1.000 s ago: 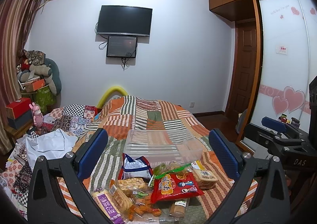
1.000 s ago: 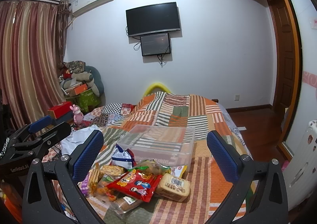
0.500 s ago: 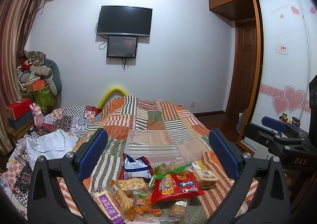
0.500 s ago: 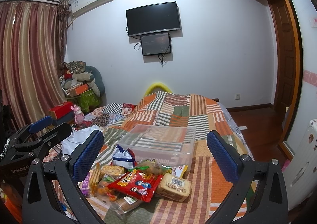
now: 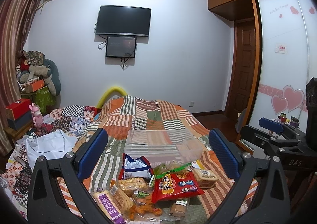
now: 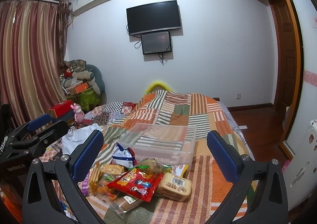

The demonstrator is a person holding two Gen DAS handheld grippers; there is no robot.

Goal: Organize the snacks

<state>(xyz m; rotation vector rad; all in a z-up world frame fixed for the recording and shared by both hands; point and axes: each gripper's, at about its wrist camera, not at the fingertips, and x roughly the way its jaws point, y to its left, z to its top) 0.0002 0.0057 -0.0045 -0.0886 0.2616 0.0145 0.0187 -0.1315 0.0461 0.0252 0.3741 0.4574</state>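
Left gripper (image 5: 158, 152) and right gripper (image 6: 155, 150): jaws wide, holding nothing. Snack pile (image 5: 156, 186) low centre of frame on the patchwork bed (image 5: 150, 112). Clear bin (image 5: 162, 144) touching the pile's far edge, mid-frame.

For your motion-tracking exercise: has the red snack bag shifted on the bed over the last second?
No. The red snack bag lies in the same spot just before the clear plastic bin, with the same snacks around it.
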